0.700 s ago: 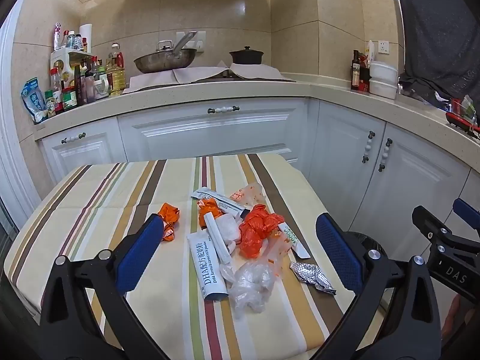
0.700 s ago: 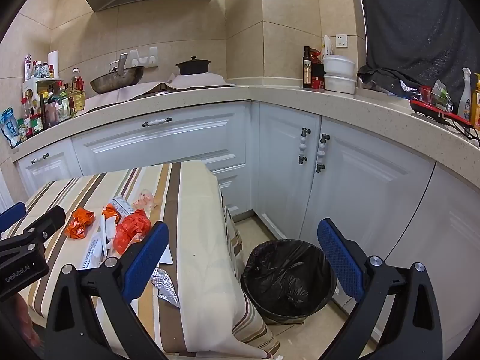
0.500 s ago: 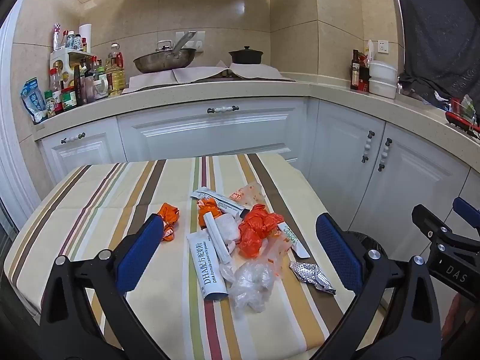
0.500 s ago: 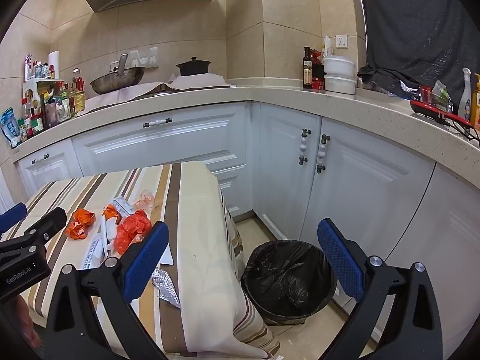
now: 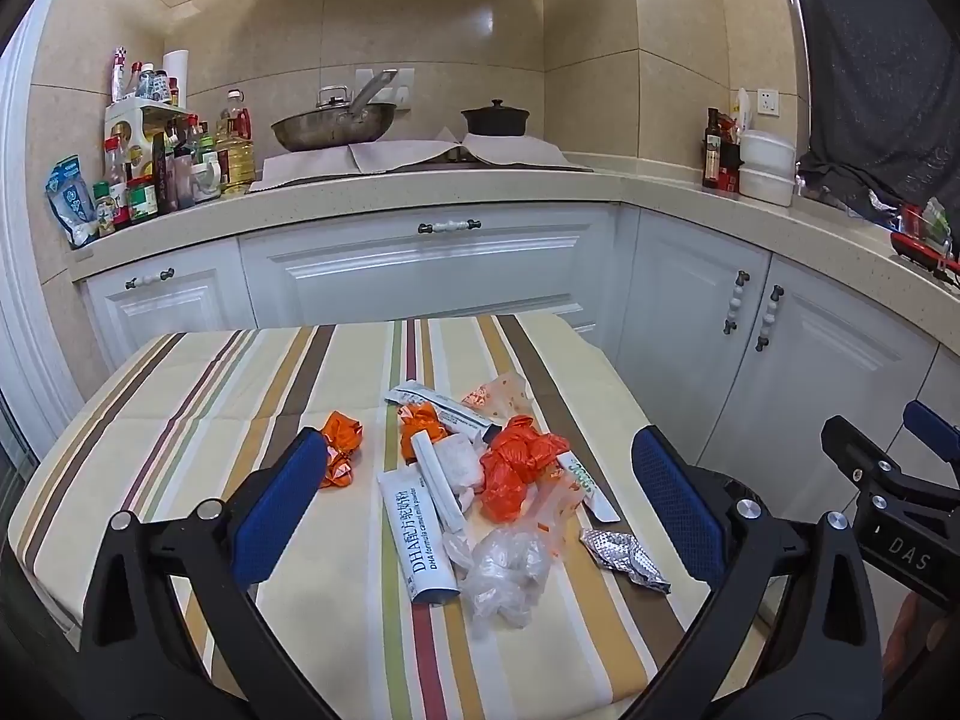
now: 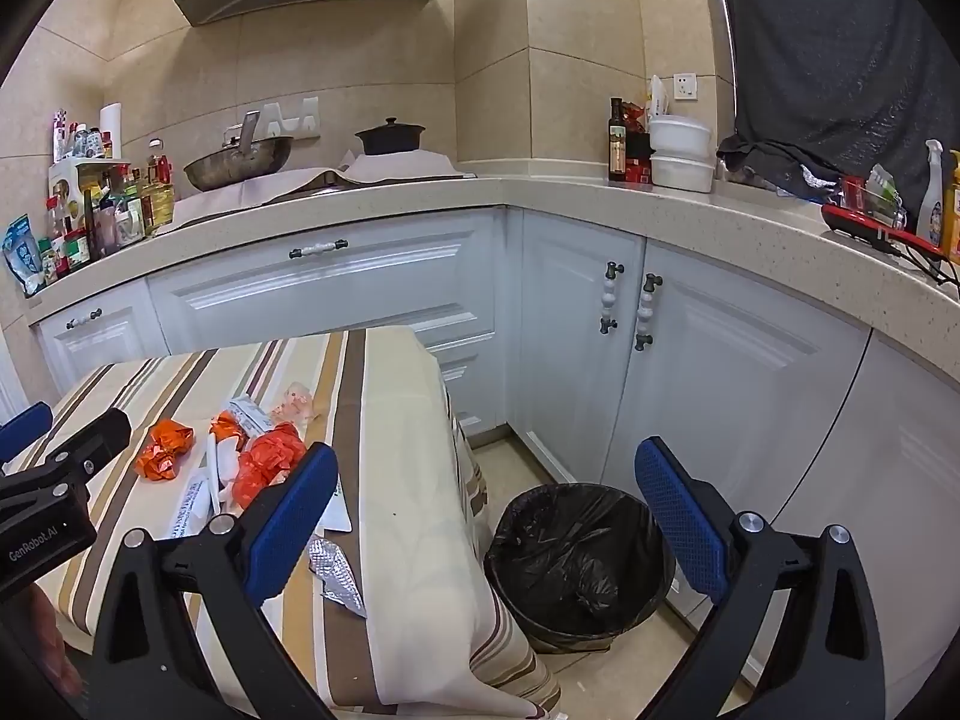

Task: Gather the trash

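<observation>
Left tool held above the near edge of the bench, blue ribbed pads spread wide, gripping nothing. Right tool level beside the bench, equally wide apart and empty, aimed toward the round bin with its glossy black liner on the floor. Trash clustered on the striped cloth: crinkled orange wrappers, a flat white DHA sachet, a crumpled clear bag, a creased foil scrap.
</observation>
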Available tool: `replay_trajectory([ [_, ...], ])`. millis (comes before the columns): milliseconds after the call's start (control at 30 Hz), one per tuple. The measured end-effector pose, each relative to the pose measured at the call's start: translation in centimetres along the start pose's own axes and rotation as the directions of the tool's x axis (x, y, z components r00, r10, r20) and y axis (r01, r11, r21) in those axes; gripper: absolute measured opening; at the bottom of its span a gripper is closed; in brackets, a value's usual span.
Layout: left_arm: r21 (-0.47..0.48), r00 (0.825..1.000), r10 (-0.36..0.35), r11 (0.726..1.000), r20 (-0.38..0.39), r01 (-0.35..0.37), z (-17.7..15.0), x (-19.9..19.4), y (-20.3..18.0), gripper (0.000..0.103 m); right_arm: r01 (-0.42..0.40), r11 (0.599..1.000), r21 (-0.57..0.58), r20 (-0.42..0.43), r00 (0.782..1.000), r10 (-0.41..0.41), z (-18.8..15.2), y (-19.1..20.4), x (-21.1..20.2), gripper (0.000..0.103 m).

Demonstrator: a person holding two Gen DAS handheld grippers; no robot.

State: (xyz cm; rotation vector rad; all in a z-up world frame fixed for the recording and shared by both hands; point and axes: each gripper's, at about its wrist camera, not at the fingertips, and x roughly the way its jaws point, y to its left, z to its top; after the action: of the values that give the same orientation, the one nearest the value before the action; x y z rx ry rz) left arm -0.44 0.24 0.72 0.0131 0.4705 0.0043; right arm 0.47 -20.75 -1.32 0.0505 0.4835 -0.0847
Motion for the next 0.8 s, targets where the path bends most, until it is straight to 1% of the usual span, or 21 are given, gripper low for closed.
replay_trajectory([
  [800, -0.003, 1.0, -0.002, 1.0, 0.0, 0.002, 0.02, -0.14, -0.09, 0.099, 0.0, 1.0, 0.0, 0.007, 1.0, 0.0, -0.16, 0.06, -0.09, 0.097],
])
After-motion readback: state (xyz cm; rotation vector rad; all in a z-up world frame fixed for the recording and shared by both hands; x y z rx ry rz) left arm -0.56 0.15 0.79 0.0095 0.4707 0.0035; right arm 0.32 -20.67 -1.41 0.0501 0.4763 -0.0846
